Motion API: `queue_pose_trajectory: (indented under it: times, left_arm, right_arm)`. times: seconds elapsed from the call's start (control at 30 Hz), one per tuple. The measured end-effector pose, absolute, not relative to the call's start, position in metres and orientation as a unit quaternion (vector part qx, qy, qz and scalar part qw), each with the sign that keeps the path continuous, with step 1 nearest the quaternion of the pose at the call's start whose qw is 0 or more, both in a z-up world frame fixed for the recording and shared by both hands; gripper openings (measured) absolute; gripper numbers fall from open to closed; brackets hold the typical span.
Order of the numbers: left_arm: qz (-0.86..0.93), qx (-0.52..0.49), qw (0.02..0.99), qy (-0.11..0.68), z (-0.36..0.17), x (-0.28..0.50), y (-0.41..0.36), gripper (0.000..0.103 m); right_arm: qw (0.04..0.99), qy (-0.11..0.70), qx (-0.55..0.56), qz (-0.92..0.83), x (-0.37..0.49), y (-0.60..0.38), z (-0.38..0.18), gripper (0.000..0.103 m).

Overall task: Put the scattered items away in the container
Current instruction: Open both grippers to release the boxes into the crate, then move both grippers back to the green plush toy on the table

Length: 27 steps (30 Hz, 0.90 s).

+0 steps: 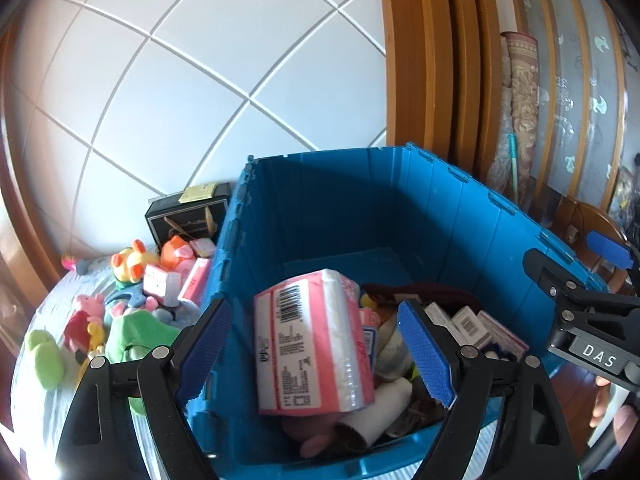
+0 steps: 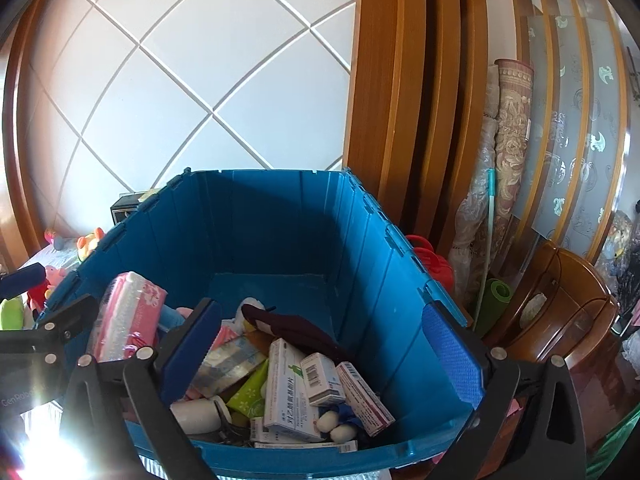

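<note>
A blue crate (image 1: 460, 216) (image 2: 380, 280) stands open in front of both grippers. A pink tissue pack (image 1: 312, 340) (image 2: 128, 316) leans inside it by the left wall. My left gripper (image 1: 316, 348) is open, its blue pads on either side of the pack with gaps on both sides. My right gripper (image 2: 322, 356) is open wide and holds nothing, hanging above several medicine boxes (image 2: 296, 388) and a dark red cloth (image 2: 296, 328) in the crate. In the left wrist view the right gripper (image 1: 580, 280) shows over the crate's right rim. Plush toys (image 1: 88, 320) and pink packs (image 1: 196, 280) lie on the bed to the left.
A black box (image 1: 184, 216) stands against the white panelled wall behind the toys. A wooden door frame (image 2: 400, 120), rolled carpets (image 2: 512, 140), a green mat (image 2: 494, 300), a red object (image 2: 432, 264) and wooden furniture (image 2: 568, 312) crowd the crate's right side. A hand (image 1: 616, 408) grips the right tool.
</note>
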<state>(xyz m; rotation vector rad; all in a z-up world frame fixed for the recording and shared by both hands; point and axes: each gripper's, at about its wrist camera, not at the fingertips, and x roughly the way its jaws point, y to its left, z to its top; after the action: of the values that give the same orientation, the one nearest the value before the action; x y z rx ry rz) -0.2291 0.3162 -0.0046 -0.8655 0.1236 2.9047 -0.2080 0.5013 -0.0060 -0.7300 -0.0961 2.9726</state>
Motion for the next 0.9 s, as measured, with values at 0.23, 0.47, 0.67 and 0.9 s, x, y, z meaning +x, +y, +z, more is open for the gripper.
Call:
queue_pose_trajectory:
  times: [0.23,0.47,0.67,0.9]
  left_arm:
    - [0.964,-0.267,0.005,0.013,0.002,-0.215,0.244,0.092]
    - [0.964,-0.261,-0.045,-0.013,-0.005,-0.2,0.144,0.096]
    - [0.956,-0.276,-0.094,-0.027,-0.027,-0.186,0.032,0.096]
    - [0.931,-0.328,-0.157,-0.038,-0.067,-0.179,-0.088,0.096]
  right_arm:
    - [-0.001,-0.043,-0.215,0.976,-0.205,0.434,0.008,0.103]
    - [-0.051,-0.045,-0.186,0.98,-0.199,0.338,0.019,0.103]
    - [-0.094,-0.031,-0.174,0.98,-0.197,0.238,0.014,0.103]
    - [-0.129,-0.037,-0.235,0.963,-0.212,0.132,-0.029,0.103]
